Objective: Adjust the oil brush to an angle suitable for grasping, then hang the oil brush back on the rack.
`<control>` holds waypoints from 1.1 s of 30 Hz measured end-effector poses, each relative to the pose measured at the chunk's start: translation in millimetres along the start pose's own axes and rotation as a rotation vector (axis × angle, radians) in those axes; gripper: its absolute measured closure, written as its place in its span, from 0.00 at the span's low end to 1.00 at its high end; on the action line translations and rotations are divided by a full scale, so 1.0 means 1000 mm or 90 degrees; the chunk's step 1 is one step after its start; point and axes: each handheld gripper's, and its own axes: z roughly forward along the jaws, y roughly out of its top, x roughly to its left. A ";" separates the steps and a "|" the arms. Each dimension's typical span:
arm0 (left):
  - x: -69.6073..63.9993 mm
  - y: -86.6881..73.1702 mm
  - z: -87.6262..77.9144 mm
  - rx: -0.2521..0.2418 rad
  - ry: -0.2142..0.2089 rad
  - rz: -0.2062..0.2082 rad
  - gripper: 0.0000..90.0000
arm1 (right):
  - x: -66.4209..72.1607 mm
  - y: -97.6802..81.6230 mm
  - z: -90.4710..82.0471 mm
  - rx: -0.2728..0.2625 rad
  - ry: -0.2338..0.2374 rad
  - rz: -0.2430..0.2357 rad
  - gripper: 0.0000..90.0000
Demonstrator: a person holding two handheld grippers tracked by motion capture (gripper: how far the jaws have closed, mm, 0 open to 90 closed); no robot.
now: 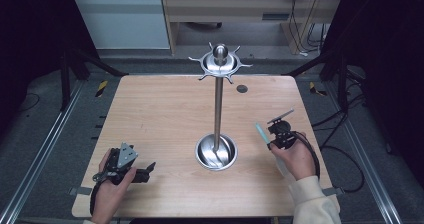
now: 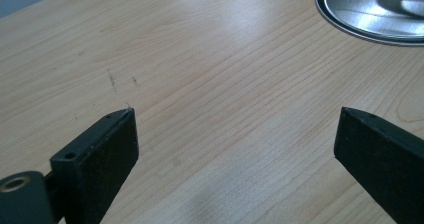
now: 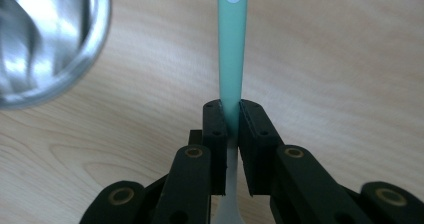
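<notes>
Seen from above: right gripper [image 1: 274, 135] pinching a teal toothbrush [image 1: 261, 132], pointing up and away beside the steel stand [image 1: 218, 104]; left gripper [image 1: 136, 171] resting idle on the tabletop [image 1: 160, 109]. Left gripper view: fingers [image 2: 105, 149] spreading wide, holding nothing. Right gripper view: fingers [image 3: 216, 129] clamping mid-handle; probably light, stiff, slippery; head getting cut off, hidden.

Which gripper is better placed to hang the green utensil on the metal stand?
Right gripper: it's shut on the green utensil beside the stand. Left gripper is open, empty, resting low on the table.
</notes>
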 end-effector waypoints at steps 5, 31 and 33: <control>0.000 0.000 -0.001 0.000 0.003 -0.001 0.04 | -0.005 0.015 -0.027 -0.057 0.005 0.005 0.92; 0.000 0.002 0.001 -0.004 -0.008 -0.001 0.04 | -0.005 -0.002 -0.107 -0.266 0.001 -0.016 0.91; 0.000 0.002 0.000 -0.005 -0.007 -0.003 0.04 | -0.005 -0.003 -0.110 -0.272 0.001 -0.017 0.91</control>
